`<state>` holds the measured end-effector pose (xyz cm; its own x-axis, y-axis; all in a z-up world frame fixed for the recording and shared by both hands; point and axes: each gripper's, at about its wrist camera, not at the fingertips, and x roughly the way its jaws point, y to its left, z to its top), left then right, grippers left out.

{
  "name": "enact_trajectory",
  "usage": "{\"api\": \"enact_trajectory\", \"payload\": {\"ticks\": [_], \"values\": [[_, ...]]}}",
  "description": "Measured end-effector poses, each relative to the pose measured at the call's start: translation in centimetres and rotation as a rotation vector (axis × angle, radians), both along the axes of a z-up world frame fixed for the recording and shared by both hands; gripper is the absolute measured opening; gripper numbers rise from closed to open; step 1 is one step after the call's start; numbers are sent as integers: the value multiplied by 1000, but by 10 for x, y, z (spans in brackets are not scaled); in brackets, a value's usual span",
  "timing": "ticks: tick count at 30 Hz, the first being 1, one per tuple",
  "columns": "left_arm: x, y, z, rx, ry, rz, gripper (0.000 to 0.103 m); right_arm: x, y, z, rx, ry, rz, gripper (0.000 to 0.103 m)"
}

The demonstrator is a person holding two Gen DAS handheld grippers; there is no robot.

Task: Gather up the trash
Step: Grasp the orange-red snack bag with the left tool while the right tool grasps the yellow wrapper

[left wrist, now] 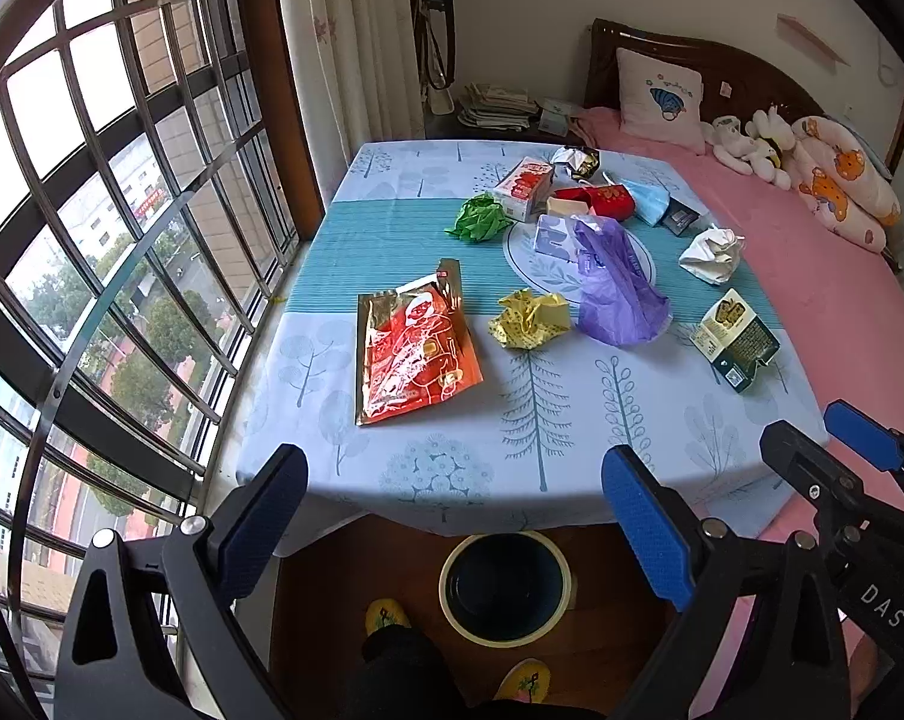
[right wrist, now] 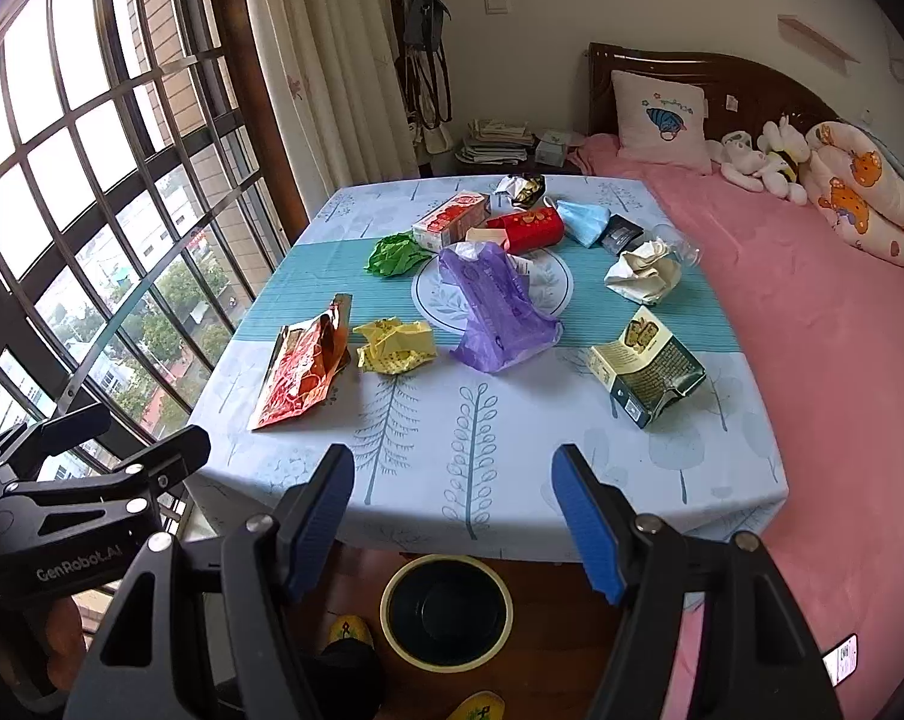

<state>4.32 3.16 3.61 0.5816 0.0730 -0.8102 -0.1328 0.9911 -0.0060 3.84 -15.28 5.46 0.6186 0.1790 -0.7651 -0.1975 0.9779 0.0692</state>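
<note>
Both grippers hung near table edge, holding nothing. Left gripper jaws spread wide; right gripper jaws spread wide too. Trash lay on tablecloth: red-gold foil bag, yellow crumpled wrapper, purple plastic bag, green-cream carton. Bin stood on floor below table edge.

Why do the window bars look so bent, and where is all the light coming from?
Left wrist view: the fisheye lens bows the window bars into curves, and daylight through them washes the upper panes white. Right wrist view: the same bending, with glare on the red foil packet; the table edge shadows the trash bin.
</note>
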Motion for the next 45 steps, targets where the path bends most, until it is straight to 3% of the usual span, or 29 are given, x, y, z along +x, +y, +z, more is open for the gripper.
{"api": "enact_trajectory", "payload": {"ticks": [10, 18, 26, 32, 45], "values": [[77, 51, -12, -27, 58, -52, 98, 51, 36, -14, -18, 47, -98, 69], [138, 84, -49, -57, 172, -125, 98, 89, 64, -47, -4, 152, -177, 69], [187, 113, -102, -217, 342, -142, 98, 119, 72, -76, 74, 229, -291, 69], [219, 124, -135, -288, 439, -119, 98, 132, 80, -87, 110, 253, -336, 69], [265, 69, -186, -175, 633, -169, 98, 128, 65, -106, 136, 297, -438, 69]]}}
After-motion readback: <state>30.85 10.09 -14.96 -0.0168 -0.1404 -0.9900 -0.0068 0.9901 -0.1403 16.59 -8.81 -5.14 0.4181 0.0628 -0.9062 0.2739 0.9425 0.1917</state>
